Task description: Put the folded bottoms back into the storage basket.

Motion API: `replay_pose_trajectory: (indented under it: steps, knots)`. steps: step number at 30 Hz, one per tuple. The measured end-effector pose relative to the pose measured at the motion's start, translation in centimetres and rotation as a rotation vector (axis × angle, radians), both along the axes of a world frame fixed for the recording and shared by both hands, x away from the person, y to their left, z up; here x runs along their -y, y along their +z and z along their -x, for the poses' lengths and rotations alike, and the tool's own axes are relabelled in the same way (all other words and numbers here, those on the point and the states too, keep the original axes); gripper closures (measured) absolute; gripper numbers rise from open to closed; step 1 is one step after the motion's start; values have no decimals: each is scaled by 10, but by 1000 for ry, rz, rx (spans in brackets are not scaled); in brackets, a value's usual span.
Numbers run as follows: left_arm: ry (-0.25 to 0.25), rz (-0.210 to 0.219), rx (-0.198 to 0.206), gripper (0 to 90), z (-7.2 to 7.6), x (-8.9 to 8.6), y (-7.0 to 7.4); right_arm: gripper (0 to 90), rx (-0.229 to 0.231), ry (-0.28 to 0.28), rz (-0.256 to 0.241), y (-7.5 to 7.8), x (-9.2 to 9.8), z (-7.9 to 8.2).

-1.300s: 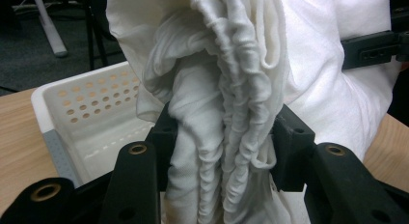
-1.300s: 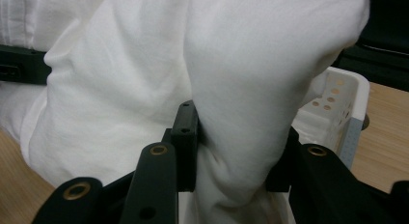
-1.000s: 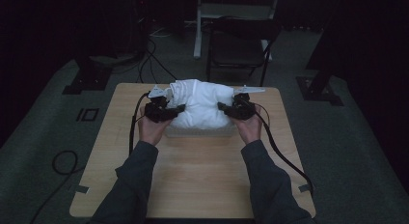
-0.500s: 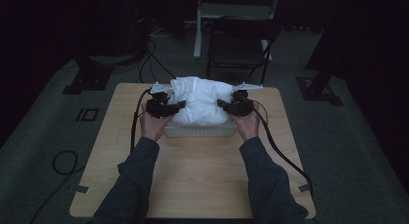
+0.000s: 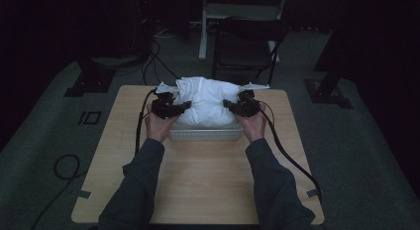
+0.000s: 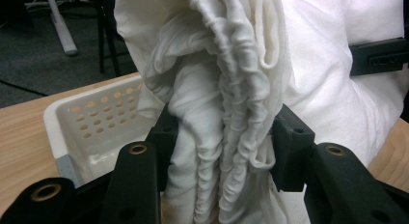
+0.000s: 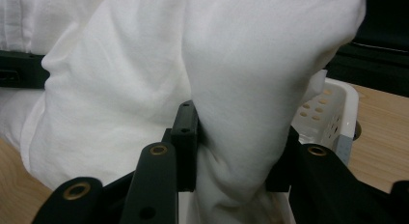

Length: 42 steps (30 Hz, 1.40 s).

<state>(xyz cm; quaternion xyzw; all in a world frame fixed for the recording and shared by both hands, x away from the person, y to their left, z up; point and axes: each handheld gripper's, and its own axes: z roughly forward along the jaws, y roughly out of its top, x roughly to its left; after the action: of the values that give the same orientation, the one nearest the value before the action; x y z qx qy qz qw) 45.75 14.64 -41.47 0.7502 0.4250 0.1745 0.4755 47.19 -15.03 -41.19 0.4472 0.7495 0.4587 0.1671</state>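
Observation:
A bulky white cloth [image 5: 206, 102] bulges up out of a white perforated basket [image 5: 205, 135] at the table's far middle. My left gripper [image 5: 183, 106] is shut on the cloth's left side; in the left gripper view a thick bunch of gathered folds [image 6: 226, 122] is pinched between the black jaws, above the basket's wall [image 6: 91, 122]. On the opposite side my right gripper [image 5: 229, 104] is shut on the cloth too, with a fat fold [image 7: 236, 137] squeezed between its jaws and the basket's corner [image 7: 333, 113] behind it.
The wooden table [image 5: 198, 180] has bare surface between the basket and the person's side. Black cables [image 5: 287, 150] trail from both grippers across it. A dark chair [image 5: 247, 46] and stand bases [image 5: 89, 81] are on the floor beyond the table.
Both grippers, still shut on the cloth, have shifted slightly toward the table's far side with it; the cloth sits a little higher over the basket.

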Motion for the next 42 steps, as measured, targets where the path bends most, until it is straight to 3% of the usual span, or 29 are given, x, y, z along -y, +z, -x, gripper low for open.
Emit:
replay_pose_trajectory:
  steps: [42]
  knots:
    - [64,-51,-65,548,-25,8,-30,654,-65,-44,24,-27,-7,-25]
